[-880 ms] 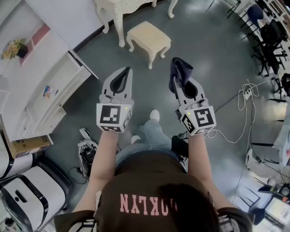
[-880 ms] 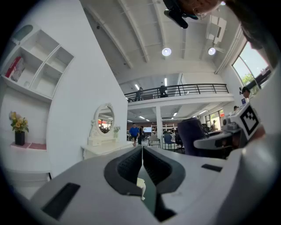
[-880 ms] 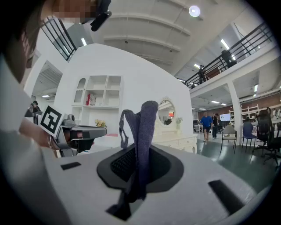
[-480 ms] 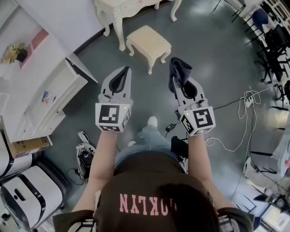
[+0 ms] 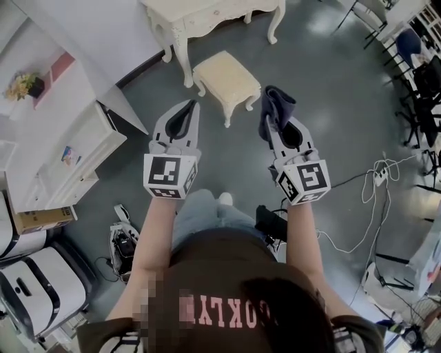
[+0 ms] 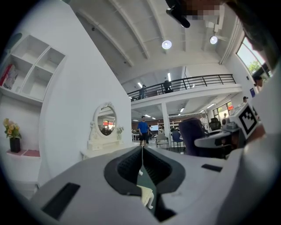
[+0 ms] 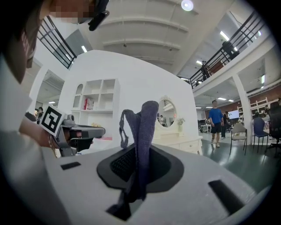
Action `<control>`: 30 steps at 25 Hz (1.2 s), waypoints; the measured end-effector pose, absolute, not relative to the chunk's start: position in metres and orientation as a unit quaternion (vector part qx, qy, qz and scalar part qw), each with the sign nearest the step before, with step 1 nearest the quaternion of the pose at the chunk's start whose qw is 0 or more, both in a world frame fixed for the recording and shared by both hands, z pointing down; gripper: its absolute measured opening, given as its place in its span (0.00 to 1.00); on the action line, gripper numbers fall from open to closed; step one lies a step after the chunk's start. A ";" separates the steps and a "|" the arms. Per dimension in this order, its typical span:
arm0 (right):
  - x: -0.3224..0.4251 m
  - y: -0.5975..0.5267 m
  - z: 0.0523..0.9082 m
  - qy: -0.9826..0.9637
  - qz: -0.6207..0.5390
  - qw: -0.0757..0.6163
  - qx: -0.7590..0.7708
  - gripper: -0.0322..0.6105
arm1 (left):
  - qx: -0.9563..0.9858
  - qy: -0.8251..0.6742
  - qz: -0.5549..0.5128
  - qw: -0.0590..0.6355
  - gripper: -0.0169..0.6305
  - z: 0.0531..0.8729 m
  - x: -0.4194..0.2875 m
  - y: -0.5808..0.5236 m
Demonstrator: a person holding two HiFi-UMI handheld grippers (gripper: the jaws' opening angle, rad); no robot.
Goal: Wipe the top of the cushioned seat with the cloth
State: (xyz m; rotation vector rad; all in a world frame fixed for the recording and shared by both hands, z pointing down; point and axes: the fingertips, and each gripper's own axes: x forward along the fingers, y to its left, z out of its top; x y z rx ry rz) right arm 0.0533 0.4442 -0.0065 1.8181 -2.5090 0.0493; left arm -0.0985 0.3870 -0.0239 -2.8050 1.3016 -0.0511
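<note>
A cream cushioned seat (image 5: pixel 226 74) on carved legs stands on the grey floor ahead of me, beside a white dressing table (image 5: pixel 207 15). My right gripper (image 5: pixel 270 114) is shut on a dark blue cloth (image 5: pixel 278 109), which sticks up from its jaws (image 7: pixel 145 132). It is held in the air to the right of the seat and short of it. My left gripper (image 5: pixel 193 109) is shut with nothing in it, level with the right one and just short of the seat. Through its jaws a sliver of the seat (image 6: pixel 146 195) shows.
White shelving (image 5: pixel 65 148) runs along the left, with a cardboard box (image 5: pixel 41 219) and white cases (image 5: pixel 38 289) below it. Cables (image 5: pixel 372 186) and a power strip lie on the floor to the right. Office chairs (image 5: pixel 420 62) stand at far right. My leg and shoe (image 5: pixel 224 200) are underneath.
The whole view has shifted as I stepped forward: the seat and dressing table sit nearer to both grippers. Both grippers keep their pose, and the cloth stays held.
</note>
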 end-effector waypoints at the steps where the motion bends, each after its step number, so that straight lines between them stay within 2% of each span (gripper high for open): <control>1: 0.057 0.439 -0.005 -0.810 0.018 0.020 0.586 0.11 | -0.907 0.420 -0.017 0.025 0.04 -0.024 -0.095 0.381; 11: 0.085 0.357 0.012 -0.803 0.017 0.032 0.595 0.11 | -0.907 0.421 -0.010 0.019 0.04 -0.010 -0.075 0.288; 21: 0.108 0.205 0.036 -0.787 0.046 0.060 0.612 0.11 | -0.914 0.403 -0.035 -0.014 0.04 0.022 -0.054 0.127; 30: 0.114 0.072 0.074 -0.783 0.081 0.120 0.605 0.11 | -0.916 0.390 -0.059 -0.069 0.04 0.071 -0.048 -0.011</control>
